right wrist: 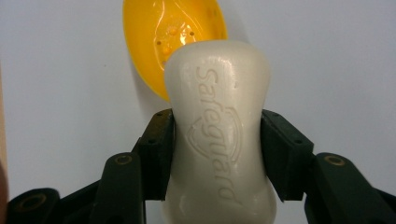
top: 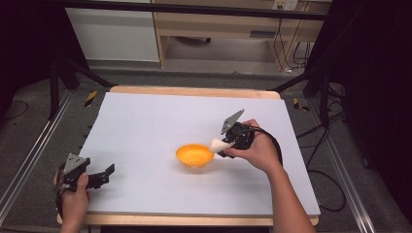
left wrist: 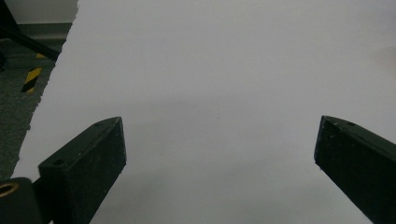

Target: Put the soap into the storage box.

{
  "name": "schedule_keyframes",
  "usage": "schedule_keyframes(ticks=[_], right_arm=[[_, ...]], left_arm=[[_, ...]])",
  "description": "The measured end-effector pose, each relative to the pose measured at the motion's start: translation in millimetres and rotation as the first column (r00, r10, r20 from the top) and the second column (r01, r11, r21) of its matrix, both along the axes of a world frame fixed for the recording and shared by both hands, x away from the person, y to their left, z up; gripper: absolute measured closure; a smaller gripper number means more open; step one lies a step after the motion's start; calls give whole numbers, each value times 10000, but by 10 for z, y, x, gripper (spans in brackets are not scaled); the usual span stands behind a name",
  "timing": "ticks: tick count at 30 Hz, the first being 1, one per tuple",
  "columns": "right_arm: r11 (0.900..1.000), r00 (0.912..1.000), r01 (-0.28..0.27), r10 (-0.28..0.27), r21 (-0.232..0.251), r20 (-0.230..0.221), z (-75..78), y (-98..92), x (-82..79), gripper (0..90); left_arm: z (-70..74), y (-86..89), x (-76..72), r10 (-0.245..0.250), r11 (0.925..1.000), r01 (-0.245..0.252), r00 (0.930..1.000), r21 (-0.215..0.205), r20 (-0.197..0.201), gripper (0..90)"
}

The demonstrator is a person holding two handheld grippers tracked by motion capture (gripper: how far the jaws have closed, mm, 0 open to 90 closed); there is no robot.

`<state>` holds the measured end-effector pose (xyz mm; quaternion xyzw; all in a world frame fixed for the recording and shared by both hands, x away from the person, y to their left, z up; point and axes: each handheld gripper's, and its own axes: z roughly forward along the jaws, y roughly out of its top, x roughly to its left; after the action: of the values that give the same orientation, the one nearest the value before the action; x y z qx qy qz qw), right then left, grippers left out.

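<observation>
A white bar of soap (right wrist: 218, 126) with raised lettering is clamped at its narrow waist by my right gripper (right wrist: 217, 149), both pads pressing its sides. In the high view the soap (top: 217, 144) hangs just above the right rim of an orange dish (top: 194, 155) with small holes in its bottom, and my right gripper (top: 232, 141) is held in a hand right of it. The orange dish (right wrist: 173, 32) lies beyond the soap in the right gripper view. My left gripper (top: 108, 173) rests open at the sheet's near left corner, its jaws wide apart with nothing between them (left wrist: 219, 154).
A white sheet (top: 145, 126) covers the wooden table (top: 194, 91). Dark stand legs (top: 58, 82) and cables (top: 320, 141) flank the table on the floor. A black and yellow marker (left wrist: 31, 79) lies on the floor past the sheet's left edge.
</observation>
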<state>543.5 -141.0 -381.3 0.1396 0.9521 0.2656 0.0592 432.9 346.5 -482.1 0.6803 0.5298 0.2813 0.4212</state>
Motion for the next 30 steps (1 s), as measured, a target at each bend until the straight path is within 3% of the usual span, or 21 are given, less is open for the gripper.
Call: schedule_keyframes(ticks=[30], right_arm=[[9961, 9962, -870, 869, -154, -62, -6, 492, 66, 490]], left_arm=[[0, 4, 1, 5, 10000, -5, 10000, -2, -4, 16]])
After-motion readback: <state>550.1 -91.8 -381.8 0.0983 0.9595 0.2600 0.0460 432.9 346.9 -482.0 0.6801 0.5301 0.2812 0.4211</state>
